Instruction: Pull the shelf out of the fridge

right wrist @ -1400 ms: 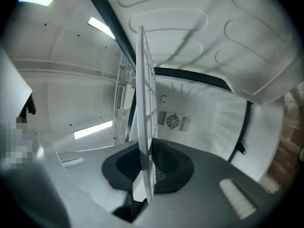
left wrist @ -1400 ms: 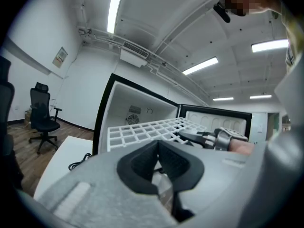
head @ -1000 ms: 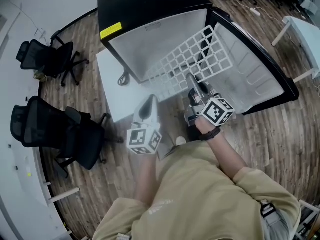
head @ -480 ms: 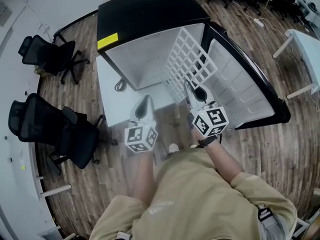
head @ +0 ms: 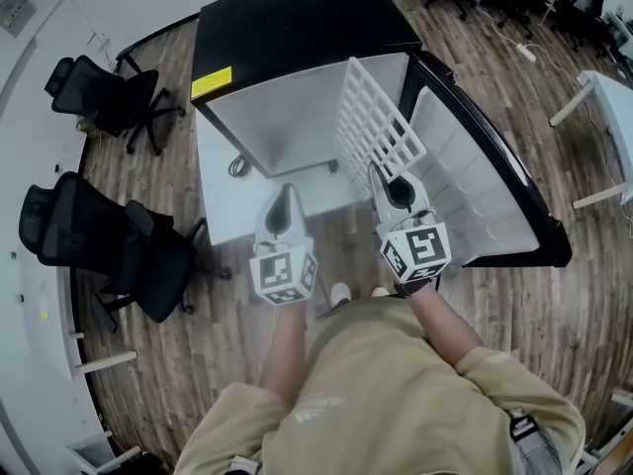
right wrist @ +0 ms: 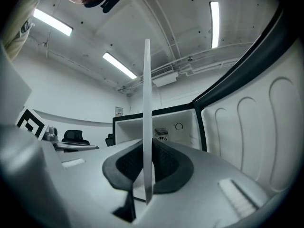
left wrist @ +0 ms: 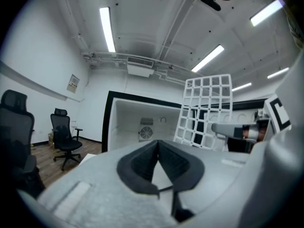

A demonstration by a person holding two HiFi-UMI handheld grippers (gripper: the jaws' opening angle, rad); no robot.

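Observation:
The black fridge (head: 297, 28) stands open, its white cavity (head: 287, 107) bare and its door (head: 475, 166) swung out to the right. A white wire shelf (head: 376, 127) is outside the cavity, turned up on edge in front of the opening. My right gripper (head: 381, 178) is shut on the shelf's near edge; in the right gripper view the shelf (right wrist: 147, 103) runs as a thin white strip between the pads (right wrist: 164, 163). My left gripper (head: 284, 203) hovers to the left of it, shut and holding nothing. The left gripper view shows the shelf (left wrist: 204, 108) upright to the right.
Two black office chairs (head: 109, 97) (head: 99, 250) stand left of the fridge. A white platform (head: 232, 201) lies at the fridge's foot. A white desk (head: 603, 87) stands at the far right. The floor is wood planks (head: 554, 295).
The shelf has come out of the fridge and swung from lying flat to standing on edge. My right gripper drew back with it. The left gripper barely moved.

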